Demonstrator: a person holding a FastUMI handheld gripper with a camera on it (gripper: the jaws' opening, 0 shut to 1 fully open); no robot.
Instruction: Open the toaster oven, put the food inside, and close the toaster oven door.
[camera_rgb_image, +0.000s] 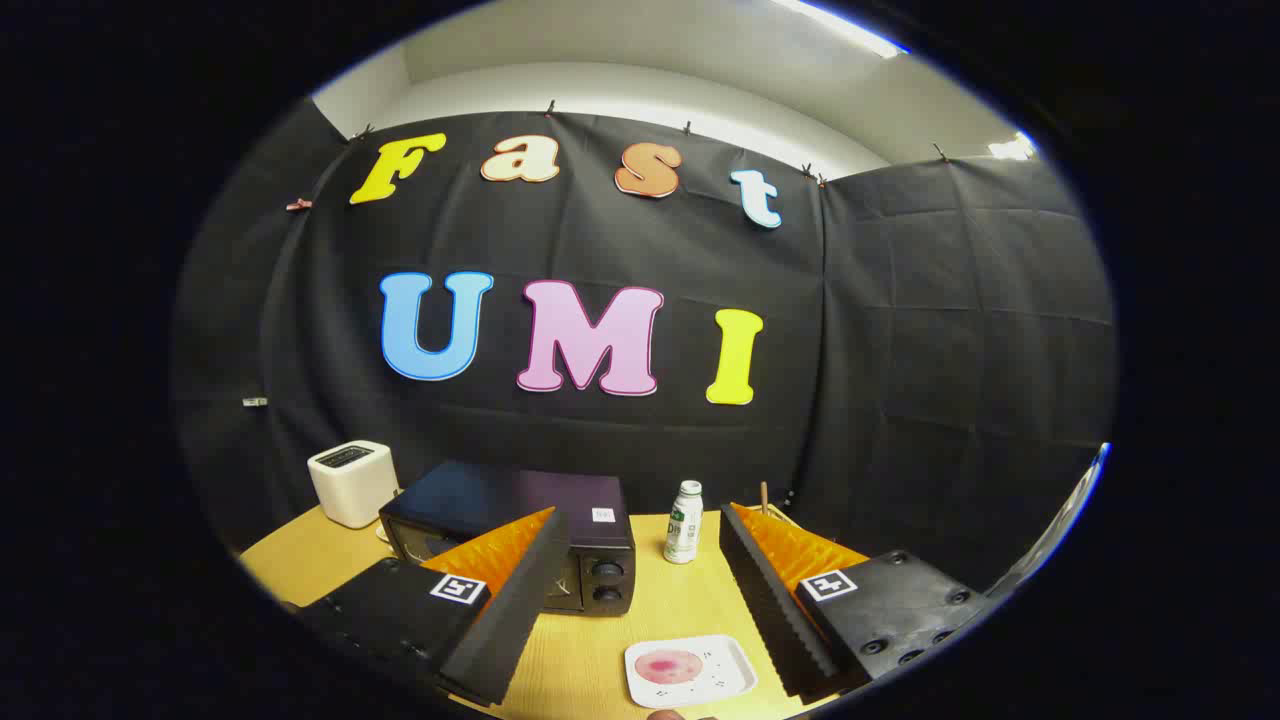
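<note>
The gripper (640, 560) is spread wide, its 2 fingers (510, 590) holding nothing. Between them lies a white plate (730, 665) carrying the pink food (668, 666). Beyond the plate stands the closed toaster oven (520, 535), a white toaster (350, 482) to its left, a bottle (684, 520) to its right.

I could read nothing: the bottle's (684, 522) label and the sticker (602, 515) on the toaster oven (500, 495) were too small. My gripper's (640, 515) spread fingers (500, 620) bore only square markers (459, 588).
</note>
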